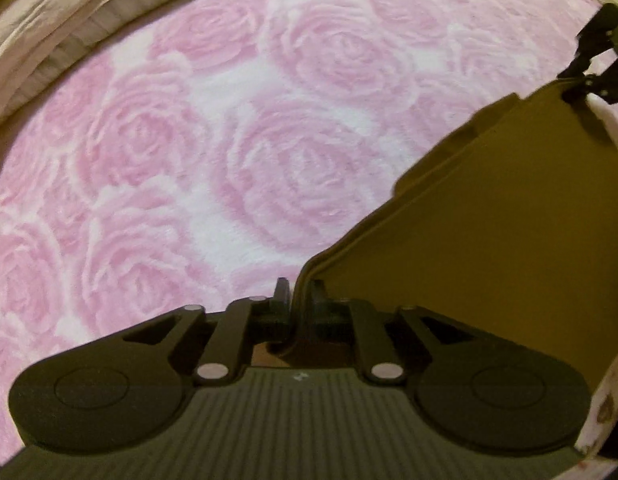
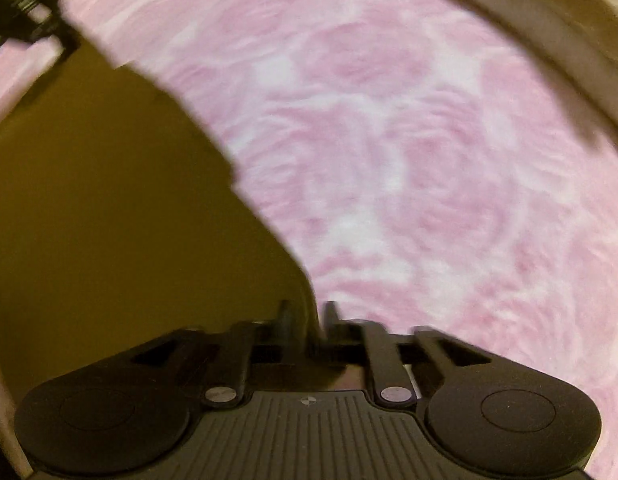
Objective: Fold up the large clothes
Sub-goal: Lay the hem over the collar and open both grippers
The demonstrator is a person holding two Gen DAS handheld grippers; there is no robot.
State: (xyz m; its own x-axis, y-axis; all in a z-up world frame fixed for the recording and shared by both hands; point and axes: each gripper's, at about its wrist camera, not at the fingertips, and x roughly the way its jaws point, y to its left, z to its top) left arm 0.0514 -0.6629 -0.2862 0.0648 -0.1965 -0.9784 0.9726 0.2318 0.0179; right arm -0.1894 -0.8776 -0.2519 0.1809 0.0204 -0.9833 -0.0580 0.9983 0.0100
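We see the olive-brown garment stretched taut between our two tools, lifted above a pink rose-patterned blanket; in the left wrist view the cloth fills the field from about three to five o'clock, its hemmed edge running up from the centre bottom toward one o'clock; the left gripper has its two fingers drawn narrow and pinched on that hem, the fabric edge passing straight between them; at the far corner, near two o'clock, the right gripper shows as a dark shape clamped on the garment's other end; in the right wrist view, which is smeared by motion, the same garment spreads from seven round to ten o'clock, and the right gripper stands nearly closed with the cloth's edge caught between its fingers; the left gripper appears dark and blurred at ten o'clock, gripping the opposite corner; beyond the blanket, crumpled beige bedding lies along the edge at ten to eleven o'clock in the left wrist view, and a beige band curves across one to two o'clock in the right wrist view
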